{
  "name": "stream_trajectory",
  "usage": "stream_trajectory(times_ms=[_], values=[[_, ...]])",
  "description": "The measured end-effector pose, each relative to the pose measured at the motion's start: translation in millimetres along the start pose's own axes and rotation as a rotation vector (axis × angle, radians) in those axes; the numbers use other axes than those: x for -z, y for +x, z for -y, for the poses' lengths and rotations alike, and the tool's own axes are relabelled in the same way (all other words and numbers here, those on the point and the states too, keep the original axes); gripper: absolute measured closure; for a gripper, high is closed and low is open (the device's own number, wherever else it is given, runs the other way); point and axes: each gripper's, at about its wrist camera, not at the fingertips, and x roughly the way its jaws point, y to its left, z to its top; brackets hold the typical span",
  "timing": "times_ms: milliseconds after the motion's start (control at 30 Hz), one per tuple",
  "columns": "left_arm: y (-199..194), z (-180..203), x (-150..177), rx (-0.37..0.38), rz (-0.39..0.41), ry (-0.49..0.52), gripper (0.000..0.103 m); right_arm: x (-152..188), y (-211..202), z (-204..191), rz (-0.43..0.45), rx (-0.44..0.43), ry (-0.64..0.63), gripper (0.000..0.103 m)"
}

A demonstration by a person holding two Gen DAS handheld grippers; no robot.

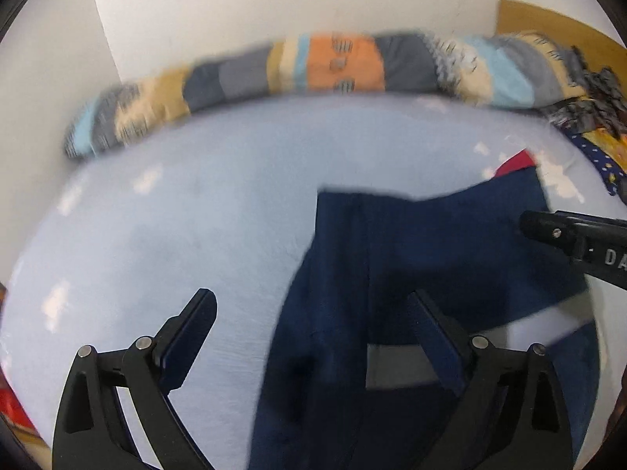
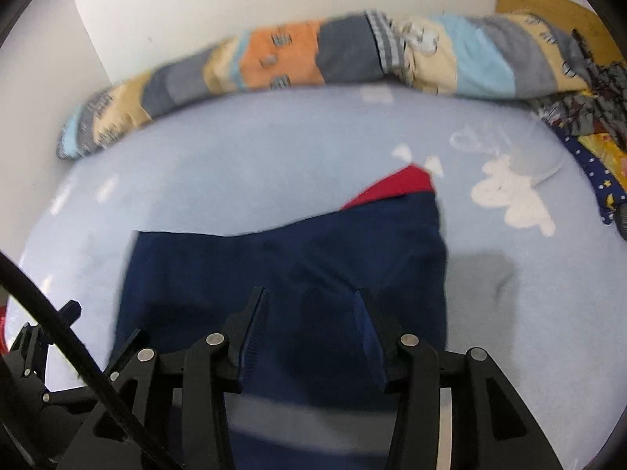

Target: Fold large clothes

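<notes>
Evidently soft and limp, the navy garment (image 2: pixel 298 266) lies beneath both spread-apart tools — left tool (image 1: pixel 313 337), right tool (image 2: pixel 309 313) — and is best pinched at an edge.

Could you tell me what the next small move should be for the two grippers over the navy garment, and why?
Probably lower both grippers onto the near edge of the navy garment and close on it. The left gripper and right gripper both stand open with nothing between their fingers, and the garment lies spread on the light blue bedsheet, only partly folded, a red part showing at its far corner.
</notes>
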Motion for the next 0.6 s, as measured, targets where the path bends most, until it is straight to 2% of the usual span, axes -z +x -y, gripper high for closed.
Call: stream_trajectory(times_ms=[67, 167, 233, 300, 367, 433, 500, 600], values=[[-24, -2, 5, -0.026, 0.053, 0.007, 0.006, 10, -13, -3, 0.003, -0.009, -0.006, 0.053], [-45, -14, 22, -0.024, 0.066, -0.050, 0.006, 35, -27, -4, -0.014, 0.017, -0.026, 0.053], [-54, -22, 42, 0.011, 0.050, -0.093, 0.006, 55, -35, -3, -0.021, 0.017, -0.036, 0.053], [-61, -24, 59, 0.010, 0.047, -0.108, 0.006, 75, -39, -3, -0.037, 0.010, -0.033, 0.053], [-62, -22, 74, -0.005, 0.032, -0.090, 0.006, 95, -39, -4, -0.068, 0.010, -0.028, 0.053], [-60, -19, 86, -0.018, 0.014, -0.061, 0.006, 109, -38, -8, -0.080, 0.048, -0.059, 0.051], [-57, -15, 92, -0.024, -0.011, -0.044, 0.006, 116, -36, -13, -0.086, 0.081, -0.101, 0.051], [-61, -16, 92, -0.016, 0.004, -0.073, 0.006, 116, -51, -13, -0.027, 0.046, -0.087, 0.050]])
